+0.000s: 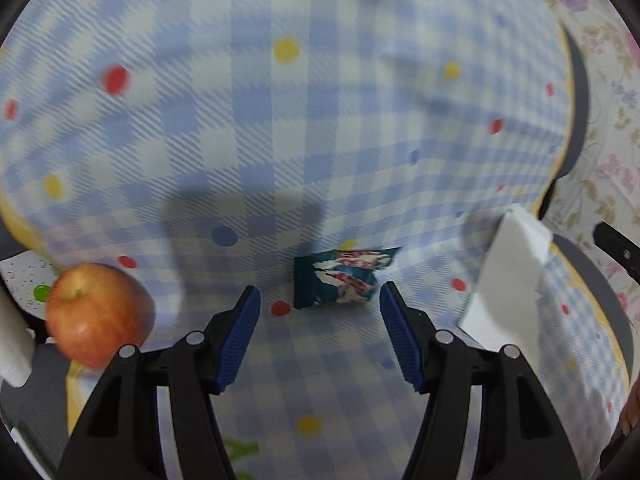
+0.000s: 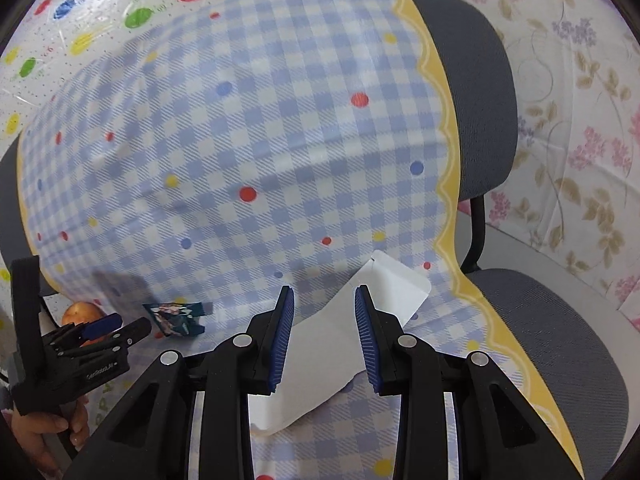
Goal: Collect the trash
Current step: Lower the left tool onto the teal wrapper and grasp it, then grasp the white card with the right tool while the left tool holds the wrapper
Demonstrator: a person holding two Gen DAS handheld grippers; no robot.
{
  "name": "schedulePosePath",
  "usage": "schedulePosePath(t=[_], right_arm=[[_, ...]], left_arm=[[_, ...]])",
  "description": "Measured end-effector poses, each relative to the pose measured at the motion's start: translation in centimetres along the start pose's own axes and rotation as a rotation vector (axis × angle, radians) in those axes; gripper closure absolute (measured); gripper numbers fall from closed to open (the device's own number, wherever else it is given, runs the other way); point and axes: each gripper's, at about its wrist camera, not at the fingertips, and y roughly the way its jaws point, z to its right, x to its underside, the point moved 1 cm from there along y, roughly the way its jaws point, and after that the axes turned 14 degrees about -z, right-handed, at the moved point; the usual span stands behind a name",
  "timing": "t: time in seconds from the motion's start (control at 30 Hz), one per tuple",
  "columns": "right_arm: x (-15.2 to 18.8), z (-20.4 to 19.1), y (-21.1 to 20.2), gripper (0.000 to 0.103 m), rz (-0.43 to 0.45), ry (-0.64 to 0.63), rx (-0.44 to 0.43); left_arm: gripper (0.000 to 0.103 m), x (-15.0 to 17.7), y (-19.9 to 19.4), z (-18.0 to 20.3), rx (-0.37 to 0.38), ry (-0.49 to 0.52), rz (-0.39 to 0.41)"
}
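Left wrist view looks down on the cloth, a blue check sheet with coloured dots draped over a chair, probably to give the litter a plain flat bed. Next in size comes the white card, a folded sheet lying partly between the fingers of the right gripper; these stand moderately apart and hold nothing, the card running under the gap, so a close from here would likely catch its raised edge. An apple sits off to the left of the left gripper (not trash, by my reading, so best left alone). Smallest is the wrapper, a crumpled teal packet just ahead of that gripper's fingertips, nearly centred in the gap. Those fingers are well open and empty, seemingly lined up to straddle it.
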Motion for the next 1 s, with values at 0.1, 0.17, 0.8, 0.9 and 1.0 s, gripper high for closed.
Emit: schedulePosePath(t=[0.1, 0.17, 0.8, 0.9, 1.0], right_arm=[[0.1, 0.2, 1.6, 0.069, -0.024, -0.003, 0.003], [0.1, 0.3, 2.5, 0.069, -0.038, -0.002, 0.002], [3.7, 2.3, 2.1, 0.053, -0.129, 0.051, -0.039], [4.4, 2.1, 2.9, 0.053, -0.175, 0.059, -0.053], [4.3, 1.6, 3.8, 0.043, -0.217, 0.061, -0.065]], left_arm=[[0.046, -0.8, 1.5, 0.0, 0.002, -0.003, -0.027], [0.048, -1.4, 2.1, 0.1, 0.01, 0.0, -0.034], [0.099, 2.1, -3.1, 2.5, 0.127, 0.011, 0.043], [0.099, 2.7, -4.6, 2.8, 0.108, 0.021, 0.079], [0.099, 2.6, -5.1, 3.2, 0.097, 0.03, 0.095]])
